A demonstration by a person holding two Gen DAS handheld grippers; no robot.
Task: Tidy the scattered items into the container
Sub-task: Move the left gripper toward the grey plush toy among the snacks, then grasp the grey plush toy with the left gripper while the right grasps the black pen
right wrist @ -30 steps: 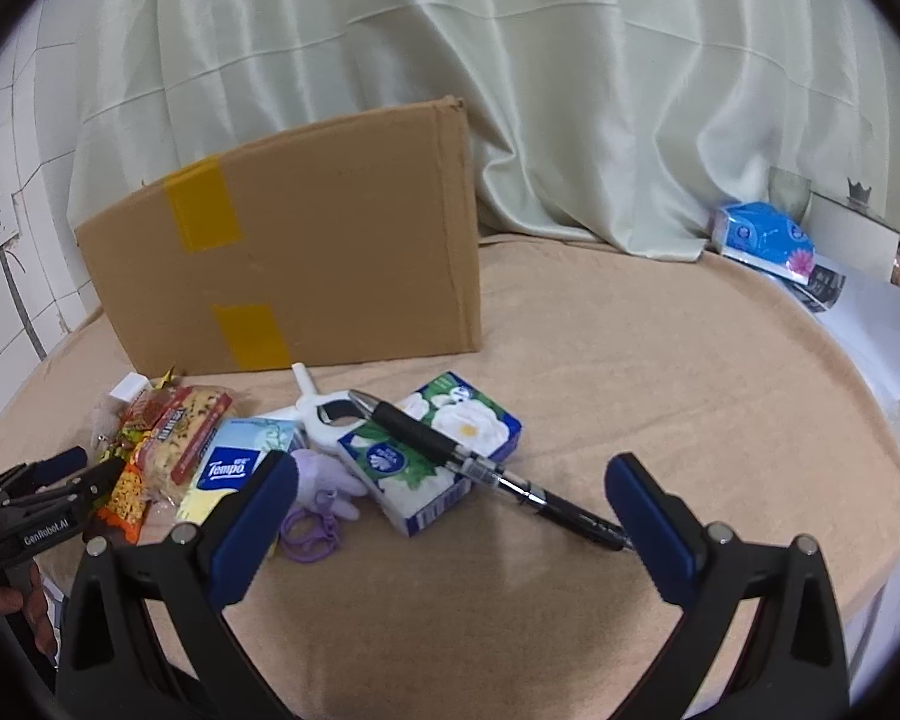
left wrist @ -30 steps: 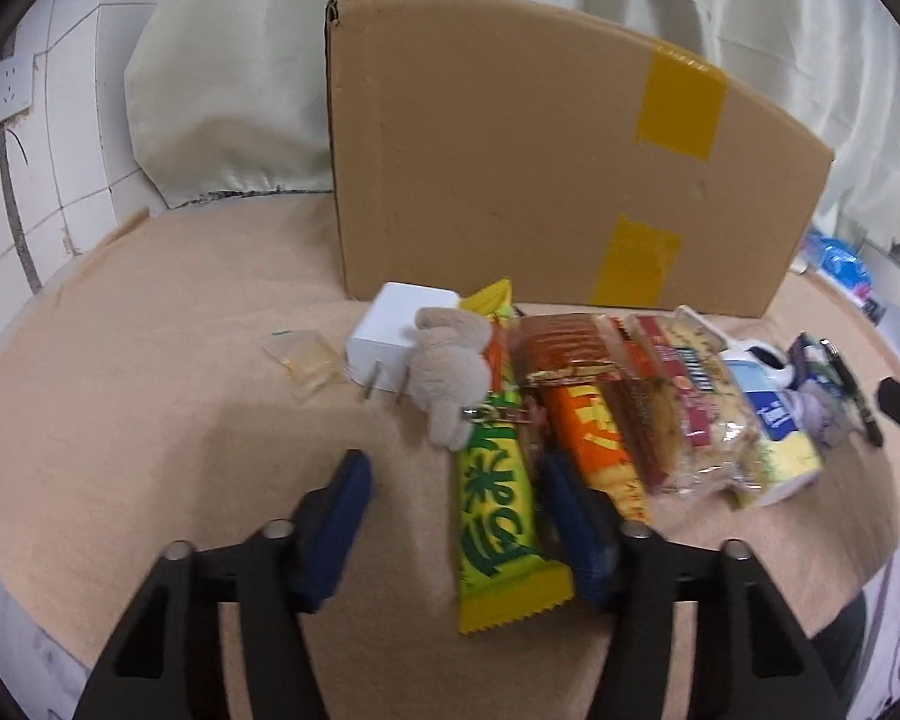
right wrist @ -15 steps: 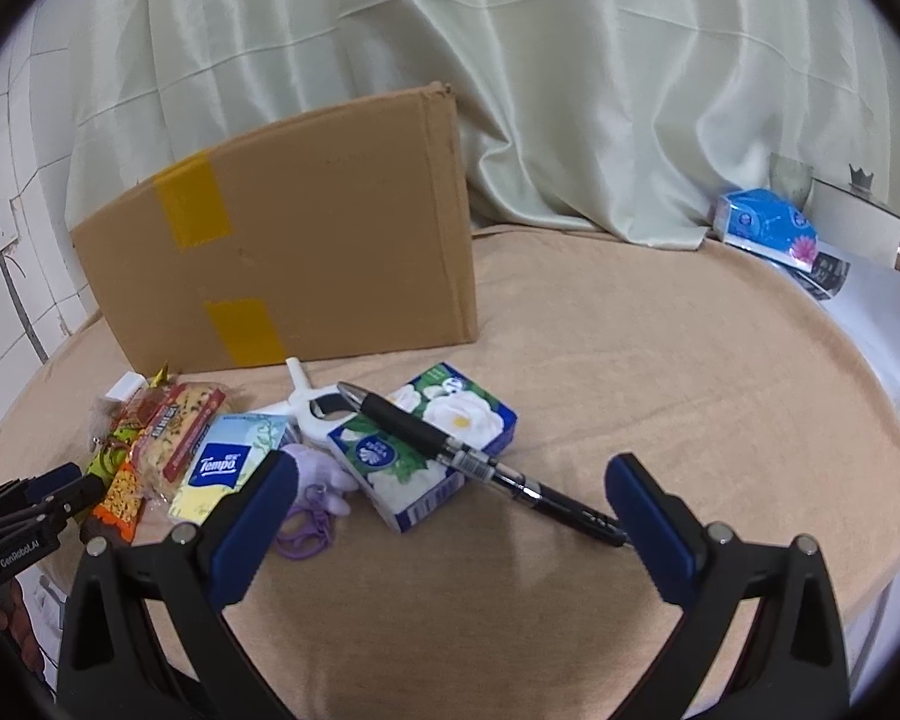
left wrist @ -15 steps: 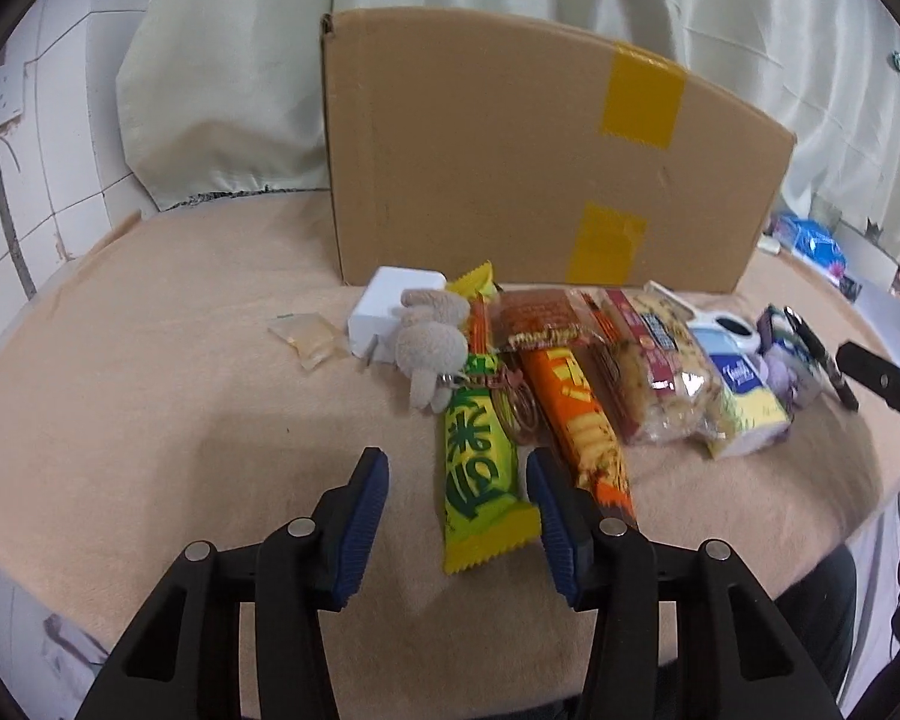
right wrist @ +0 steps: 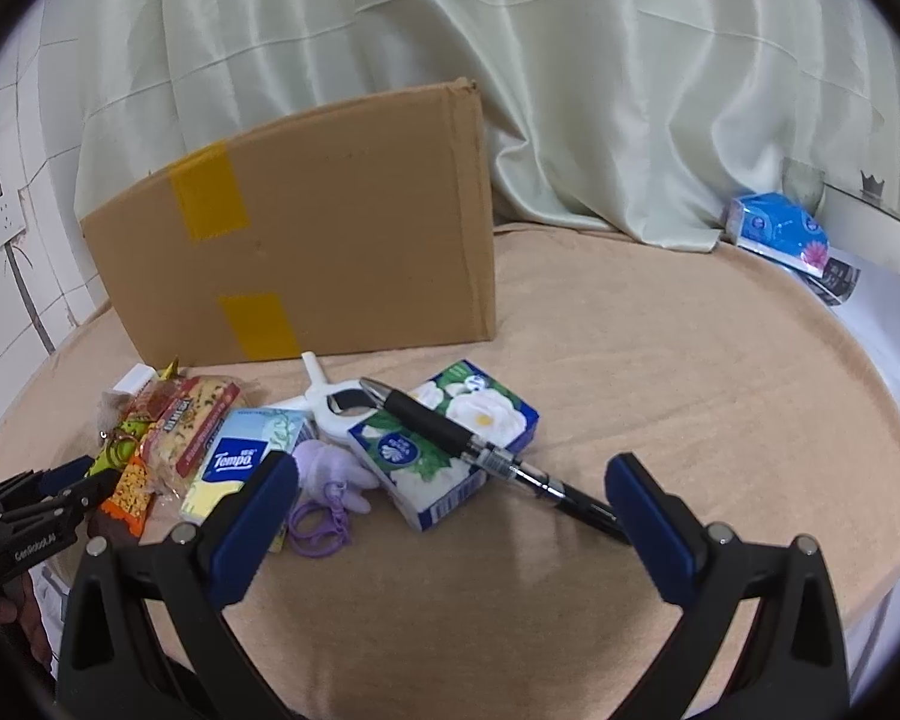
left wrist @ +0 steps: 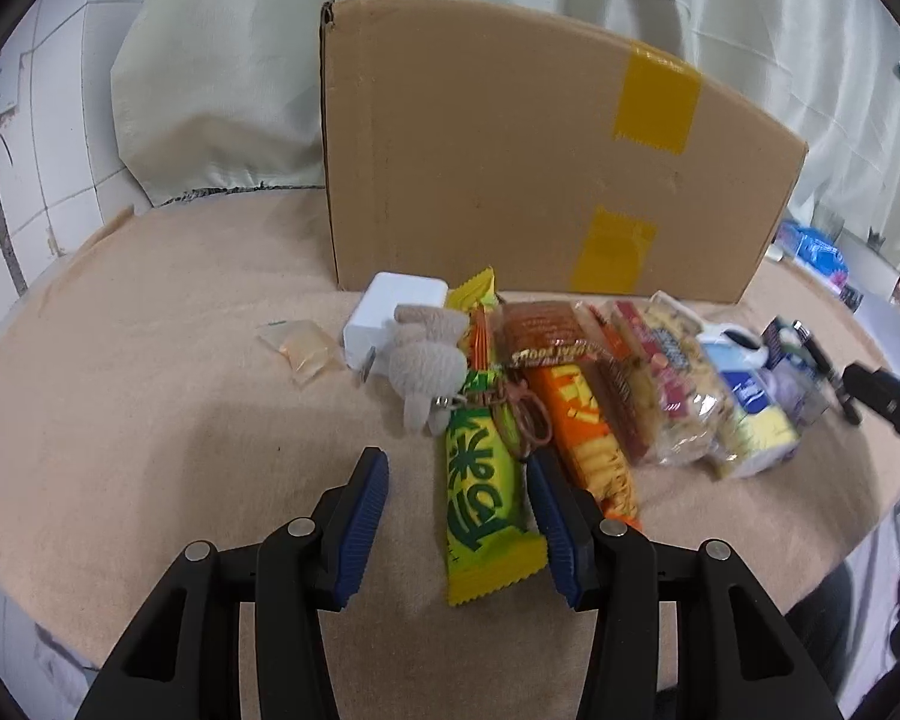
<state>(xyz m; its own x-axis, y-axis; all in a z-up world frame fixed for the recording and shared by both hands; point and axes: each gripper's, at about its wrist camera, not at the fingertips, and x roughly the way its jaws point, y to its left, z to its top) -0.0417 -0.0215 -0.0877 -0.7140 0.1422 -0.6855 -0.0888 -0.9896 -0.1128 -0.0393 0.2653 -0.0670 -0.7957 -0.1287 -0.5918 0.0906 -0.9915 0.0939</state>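
A tall cardboard box (left wrist: 540,168) stands at the back of the tan cloth. In front of it lies a row of items. They include a yellow-green snack bar (left wrist: 480,498), an orange snack (left wrist: 588,426), a beige plush keychain (left wrist: 426,360) and a white charger (left wrist: 390,306). My left gripper (left wrist: 456,459) straddles the near end of the yellow-green bar. Its right pad is at the wrapper's edge and its left pad stands clear, so it is open. My right gripper (right wrist: 453,462) is wide open and holds nothing. It hovers before a black pen (right wrist: 480,450) that rests on a floral tissue pack (right wrist: 468,426).
A Tempo tissue pack (right wrist: 234,462), a purple keychain toy (right wrist: 330,468) and a white clip (right wrist: 330,402) lie between the two groups. A small clear packet (left wrist: 300,345) sits left of the charger. A blue tissue pack (right wrist: 774,228) lies far right by the curtain.
My left gripper's jaws have narrowed around the yellow-green snack bar and the view has drawn back slightly. The right gripper has not moved.
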